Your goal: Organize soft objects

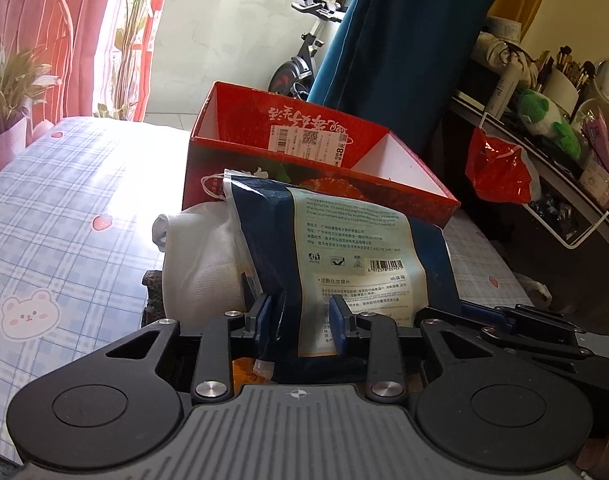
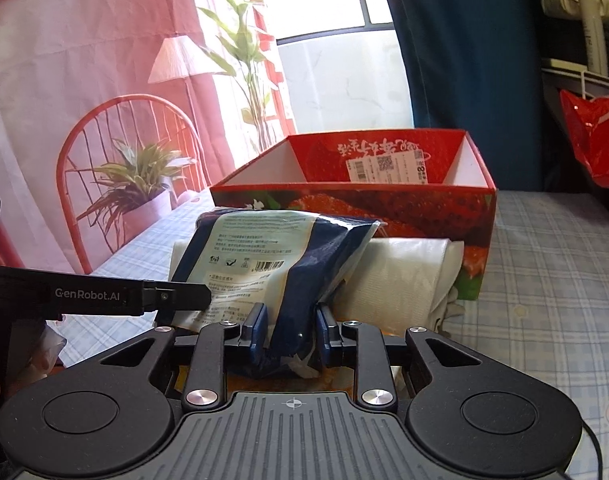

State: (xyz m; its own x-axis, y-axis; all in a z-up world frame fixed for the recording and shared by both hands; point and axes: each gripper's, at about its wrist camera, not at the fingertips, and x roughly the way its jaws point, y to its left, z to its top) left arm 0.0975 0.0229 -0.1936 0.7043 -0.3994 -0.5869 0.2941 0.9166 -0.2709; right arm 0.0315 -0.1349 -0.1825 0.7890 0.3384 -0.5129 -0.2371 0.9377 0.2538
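A soft dark-blue packet with a pale printed label stands in front of an open red strawberry-printed box. My left gripper is shut on the packet's lower edge. My right gripper is shut on the same packet from its other end. A white soft bundle lies against the packet; in the right wrist view the bundle rests between the packet and the box. The left gripper's body reaches in from the left of the right wrist view.
The blue plaid tablecloth covers the table. A shelf with a red plastic bag, a green plush toy and jars stands to the right. A blue curtain hangs behind the box. A red chair and potted plants stand on the left.
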